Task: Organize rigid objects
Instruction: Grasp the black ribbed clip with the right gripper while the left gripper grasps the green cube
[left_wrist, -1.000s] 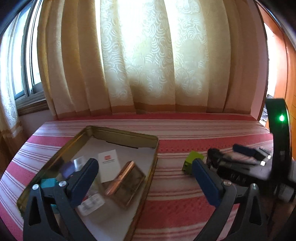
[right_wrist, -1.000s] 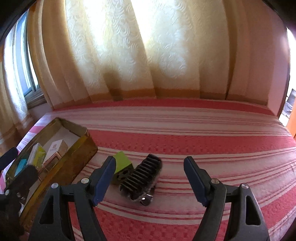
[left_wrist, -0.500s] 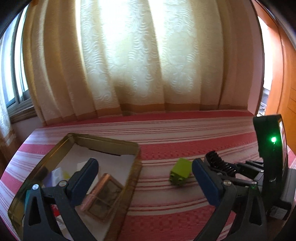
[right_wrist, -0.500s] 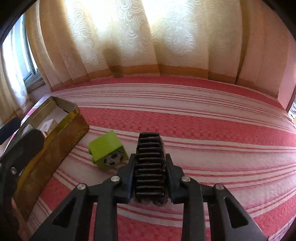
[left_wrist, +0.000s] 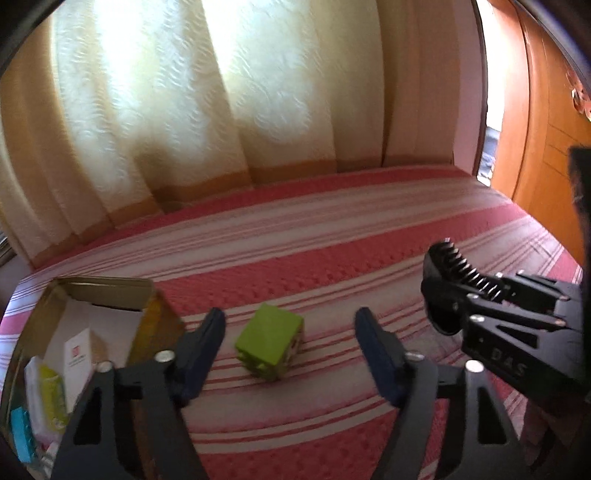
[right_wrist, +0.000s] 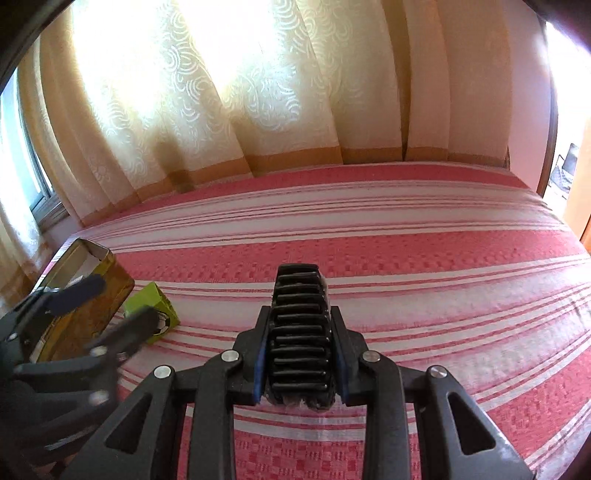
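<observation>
Holding the black comb (right_wrist: 300, 332) clenched in my right gripper (right_wrist: 300, 363), I have it sticking out past the pads, clear of the striped bed cover (right_wrist: 406, 258). My left gripper (left_wrist: 290, 343) hangs released, jaws wide, with the green block (left_wrist: 269, 345) lying on the cover between and just beyond the tips. The tin box (left_wrist: 107, 295) sits at nine o'clock from the block, near it but apart, already carrying small cartons and packets.

What worries me most is the comb. It is ridged and hard, and only its rear part is pinched; a quick swing toward the box could let it pivot or slip out, I think. My two grippers are also close together, so carrying the comb across to the box while the left one drops onto the block could make them knock. The soft cover may let the block tip as the jaws shut, and it lies skewed to them, so a corner grip seems likely.

My right camera shows the pads flat against the comb's sides and a printed face on the block. My left camera shows the box's contents and the comb from the side, teeth upward; its picture is blurred, so I cannot read finer detail
</observation>
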